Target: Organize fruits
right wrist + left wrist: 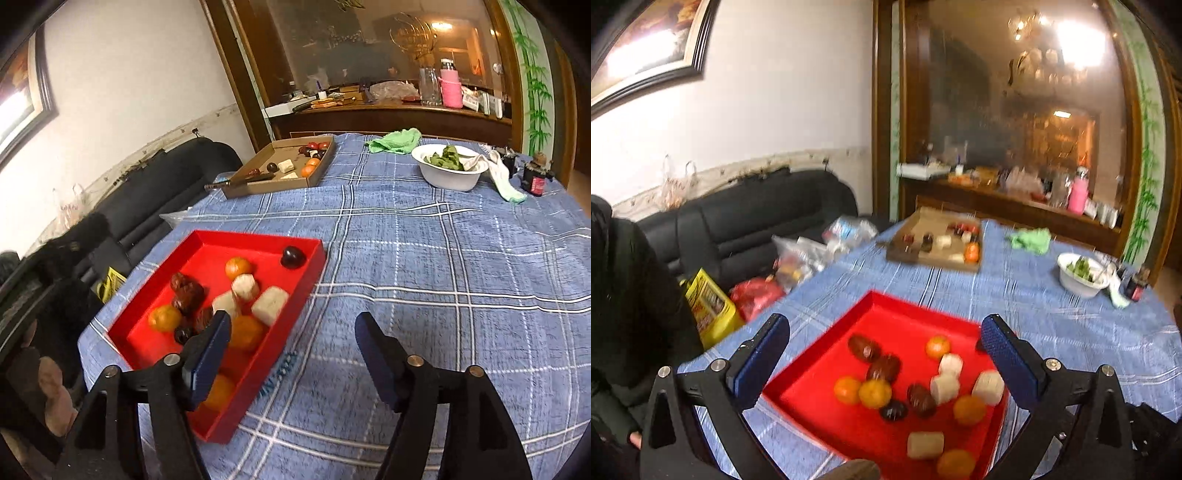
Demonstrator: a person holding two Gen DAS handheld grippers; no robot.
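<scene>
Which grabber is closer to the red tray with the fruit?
Left. The left gripper hangs right over the red tray, open jaws straddling the fruit. The right gripper is beside the tray's edge, over the blue tablecloth.

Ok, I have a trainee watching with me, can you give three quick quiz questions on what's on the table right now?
1. True or false: the left gripper is clamped on an orange.
2. Which container holds the lone dark round fruit in its far corner: A) cardboard box, B) red tray, C) white bowl?
3. What lies crumpled on the blue checked tablecloth behind the white bowl, towards the box?

Key: 1. False, both grippers are open and hold nothing, the right gripper too. 2. B. 3. A green cloth.
</scene>
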